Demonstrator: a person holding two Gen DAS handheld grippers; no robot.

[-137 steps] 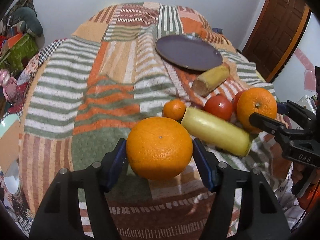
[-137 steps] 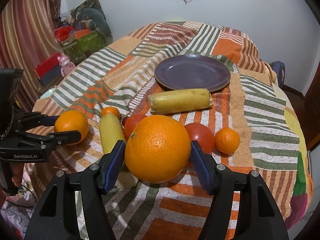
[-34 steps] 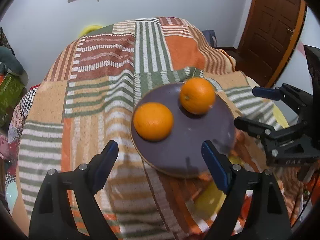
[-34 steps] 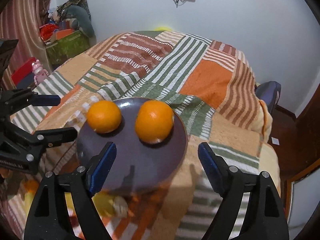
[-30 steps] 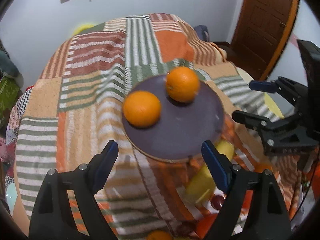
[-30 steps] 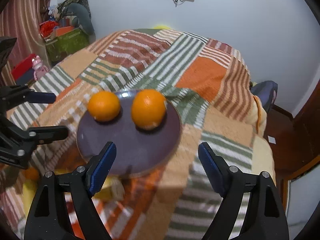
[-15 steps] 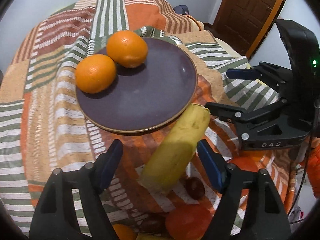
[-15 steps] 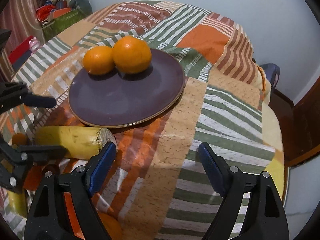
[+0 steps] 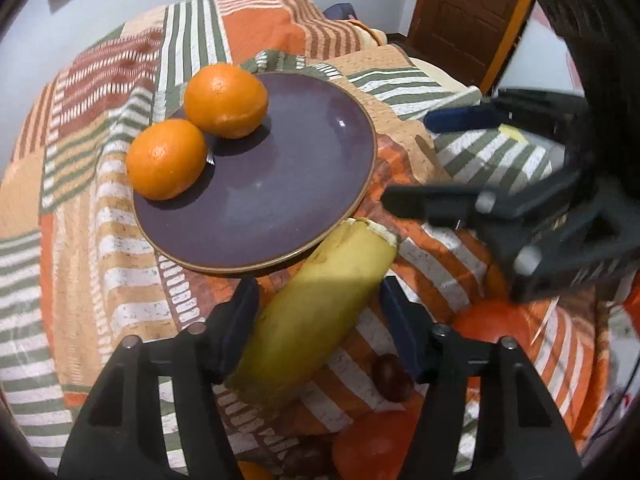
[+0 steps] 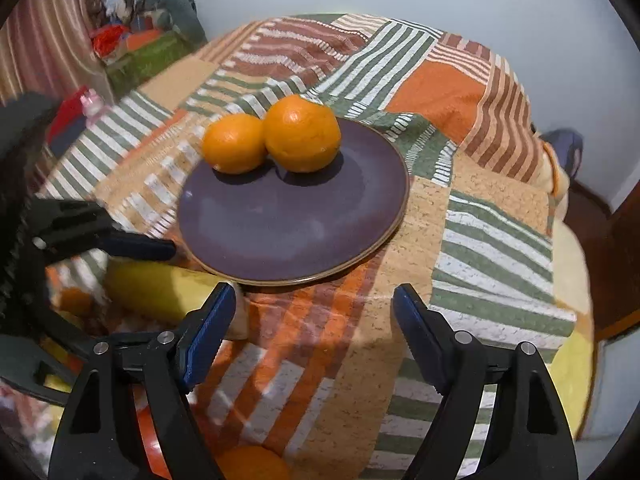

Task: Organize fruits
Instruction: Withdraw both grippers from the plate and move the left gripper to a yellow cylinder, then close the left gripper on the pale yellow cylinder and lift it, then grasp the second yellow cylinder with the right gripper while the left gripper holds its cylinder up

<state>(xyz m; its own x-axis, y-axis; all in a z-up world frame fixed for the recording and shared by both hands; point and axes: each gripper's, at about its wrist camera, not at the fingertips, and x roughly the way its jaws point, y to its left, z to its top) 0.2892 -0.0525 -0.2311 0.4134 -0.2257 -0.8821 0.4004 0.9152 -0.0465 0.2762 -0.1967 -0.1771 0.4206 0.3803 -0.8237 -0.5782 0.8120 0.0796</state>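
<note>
Two oranges (image 9: pixel 196 128) sit touching at the plate's (image 9: pixel 320 184) far-left rim, leaving room for more fruit. The left claw (image 9: pixel 316 320) straddles the banana (image 9: pixel 316 316) by the near rim, open, likely next. The right claw (image 10: pixel 308 328) hangs open, empty.

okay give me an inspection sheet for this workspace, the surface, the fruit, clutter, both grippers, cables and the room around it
Surface: patchwork striped blanket covering the table.
Job's things: two oranges side by side at the far edge of the purple plate; yellow banana lying just off the plate's near rim; red tomatoes and smaller fruit nearer the camera.
Clutter: nothing seen on the blanket besides fruit.
Grippers: left gripper open, jaws on either side of the banana; right gripper open, empty.
Cables: nothing seen clearly.
Surroundings: wooden door, white wall, piled belongings by a curtain.
</note>
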